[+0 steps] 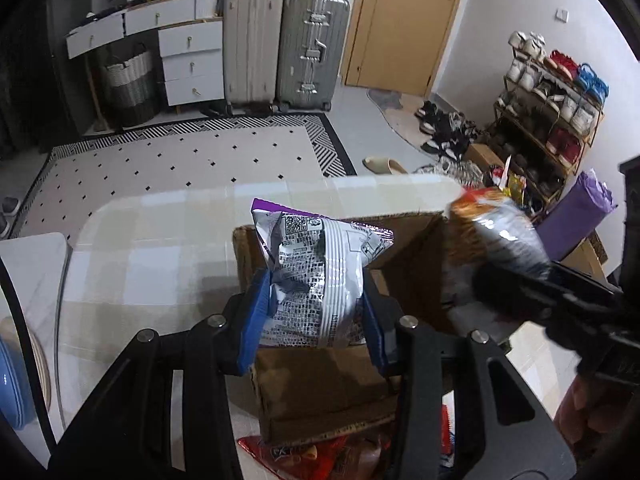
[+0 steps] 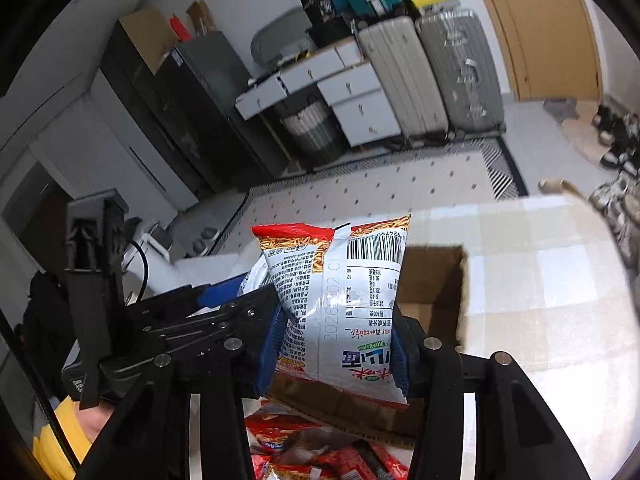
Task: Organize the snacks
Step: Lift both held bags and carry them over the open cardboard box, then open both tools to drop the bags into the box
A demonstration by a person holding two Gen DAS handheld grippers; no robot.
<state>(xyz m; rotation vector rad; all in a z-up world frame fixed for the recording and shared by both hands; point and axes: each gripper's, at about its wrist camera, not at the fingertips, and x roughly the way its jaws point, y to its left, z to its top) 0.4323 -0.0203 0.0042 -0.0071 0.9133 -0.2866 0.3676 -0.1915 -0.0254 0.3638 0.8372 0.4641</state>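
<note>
My left gripper (image 1: 312, 316) is shut on a silver and purple snack bag (image 1: 316, 276), held above an open cardboard box (image 1: 404, 252) on the table. My right gripper (image 2: 336, 344) is shut on a white and red noodle snack bag (image 2: 340, 304), also above the box (image 2: 436, 284). In the left wrist view the right gripper (image 1: 516, 280) and its bag (image 1: 500, 236) come in from the right, over the box's right side. In the right wrist view the left gripper (image 2: 192, 312) sits at the left. More red snack packets (image 1: 316, 456) lie on the table near me, also in the right wrist view (image 2: 320, 448).
The table has a pale checked cloth (image 1: 160, 240). A blue plate (image 1: 12, 392) sits at its left edge. Beyond are a patterned rug (image 1: 180, 160), two suitcases (image 1: 280, 44), white drawers (image 1: 192, 60), a shoe rack (image 1: 552, 116) and a purple bag (image 1: 576, 208).
</note>
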